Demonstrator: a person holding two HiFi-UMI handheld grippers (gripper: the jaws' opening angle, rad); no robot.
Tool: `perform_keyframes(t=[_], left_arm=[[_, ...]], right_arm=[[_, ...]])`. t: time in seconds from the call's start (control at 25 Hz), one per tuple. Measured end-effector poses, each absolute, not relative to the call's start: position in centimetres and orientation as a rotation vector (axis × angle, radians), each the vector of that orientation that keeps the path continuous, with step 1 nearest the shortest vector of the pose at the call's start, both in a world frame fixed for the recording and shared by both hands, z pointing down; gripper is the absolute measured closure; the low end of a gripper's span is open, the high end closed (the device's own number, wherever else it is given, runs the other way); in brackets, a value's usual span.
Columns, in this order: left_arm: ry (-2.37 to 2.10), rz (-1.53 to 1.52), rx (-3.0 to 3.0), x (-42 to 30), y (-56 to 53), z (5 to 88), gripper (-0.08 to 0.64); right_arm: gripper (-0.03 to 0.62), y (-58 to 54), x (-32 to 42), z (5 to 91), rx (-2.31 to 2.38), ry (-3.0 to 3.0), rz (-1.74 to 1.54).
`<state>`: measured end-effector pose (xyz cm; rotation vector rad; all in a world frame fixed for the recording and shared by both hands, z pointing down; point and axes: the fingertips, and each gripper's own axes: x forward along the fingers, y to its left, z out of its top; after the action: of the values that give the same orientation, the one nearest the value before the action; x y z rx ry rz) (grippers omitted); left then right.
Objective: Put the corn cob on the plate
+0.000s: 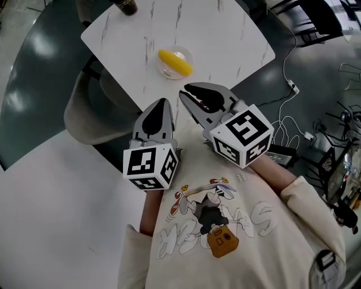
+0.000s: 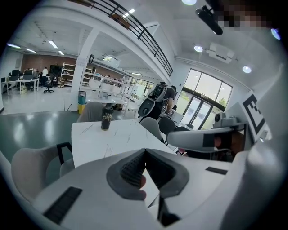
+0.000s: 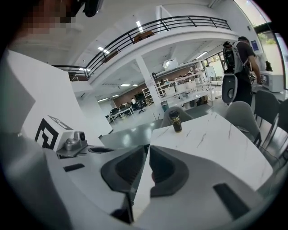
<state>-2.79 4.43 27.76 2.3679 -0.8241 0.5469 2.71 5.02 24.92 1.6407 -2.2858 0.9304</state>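
No legible writing: we find the sweatshirt point(image 1: 254, 192) lettering distorted and the cup point(image 3: 175, 121) label too small.
Left gripper point(image 1: 162, 103) and right gripper point(image 1: 184, 91) held side by side before chest, near surface point(image 1: 225, 34) edge, angled down toward it.
Left fingers: tips together, empty.
Right fingers: narrow gap, empty.
We locate the corn cob point(image 1: 175, 62) on the clear plate point(image 1: 188, 55), apart from both grippers.

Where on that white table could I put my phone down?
Plenty of room. The table is bare from the plate out to its right corner, and between the plate and the dark cup at the far edge. The strip nearer than the plate is free too. Only the middle is taken, by the plate holding the corn cob.
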Motion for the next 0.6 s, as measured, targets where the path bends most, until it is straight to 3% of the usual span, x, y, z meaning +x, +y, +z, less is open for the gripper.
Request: perform_keyframes(t=[0.08,0.6], left_arm=[[-0.824,0.550,2.360,-3.1,4.8,27.9,0.555],[-0.865,0.513,2.359,-3.7,4.9,27.6,0.555]], right_arm=[[0.586,5.4,2.6,24.8,1.644,-2.289,0.917],[0.588,5.9,1.1,24.4,1.562,-2.328,0.857]])
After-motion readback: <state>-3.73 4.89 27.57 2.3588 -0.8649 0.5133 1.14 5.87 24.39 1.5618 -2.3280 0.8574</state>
